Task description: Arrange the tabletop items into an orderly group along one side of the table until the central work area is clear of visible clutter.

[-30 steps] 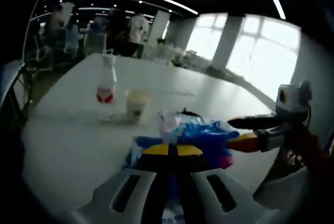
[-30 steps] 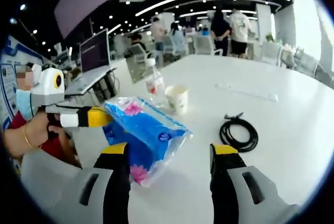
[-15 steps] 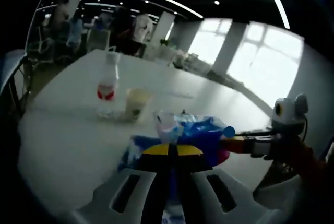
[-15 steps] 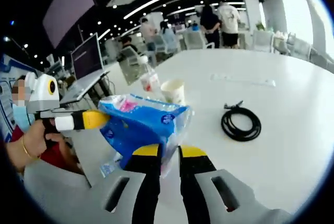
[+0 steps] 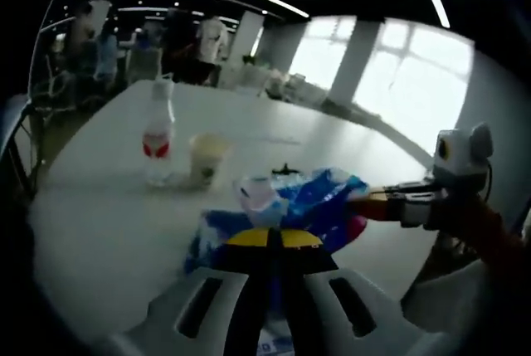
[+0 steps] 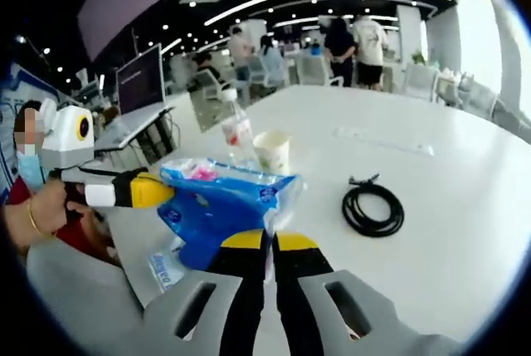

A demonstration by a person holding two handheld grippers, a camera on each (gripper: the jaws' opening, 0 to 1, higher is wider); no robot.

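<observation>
Closed now on the far end of the blue packet (image 6: pixel 222 207), the right claw (image 6: pixel 269 244) has its yellow-tipped jaws pinched together on the plastic, where a second ago they stood wide apart around it. The left claw (image 5: pixel 274 240) is clenched on the packet's (image 5: pixel 286 207) other end, so the packet hangs between the two above the near edge of the white bench (image 6: pixel 465 207).

I judge the packet light and soft: a crinkly film wrapper, glossy and likely slippery, that sags and folds instead of holding shape. Gripping the gathered ends, as here, suits it better than the slack middle.

Further along the bench stand a clear plastic bottle (image 6: pixel 236 128) with a red label and a paper cup (image 6: pixel 271 151), just beside each other. A coiled black cable (image 6: pixel 373 209) lies flat, well apart towards the centre.
</observation>
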